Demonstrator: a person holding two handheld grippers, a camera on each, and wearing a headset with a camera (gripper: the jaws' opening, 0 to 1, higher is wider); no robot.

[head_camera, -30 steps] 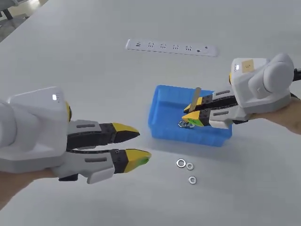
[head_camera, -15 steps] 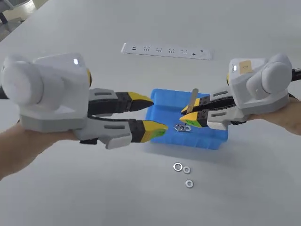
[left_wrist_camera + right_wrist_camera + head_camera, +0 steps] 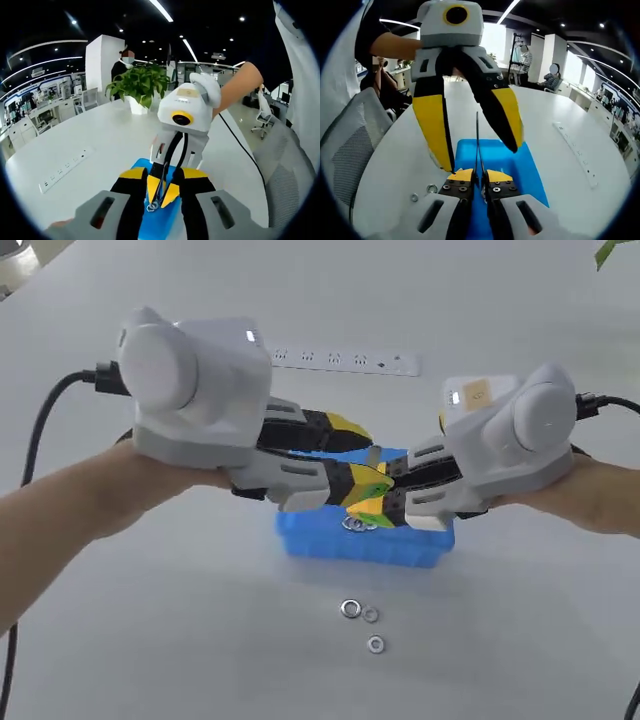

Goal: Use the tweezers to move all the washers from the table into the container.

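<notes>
Right tongs (image 3: 474, 176) pinched tight on tweezers (image 3: 477, 145) over the blue container (image 3: 340, 545); left tongs (image 3: 372, 455) agape; three washers (image 3: 350, 609) at their six o'clock on white bench (image 3: 150, 640).

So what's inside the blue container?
A small cluster of washers lies by the front wall of the container. The left gripper and right gripper cover most of the rest, so more there cannot be seen.

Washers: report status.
Right claw shut on thin metal tweezers, above blue plastic container. Left claw open around tweezers. Three small silver washers on white table.
</notes>
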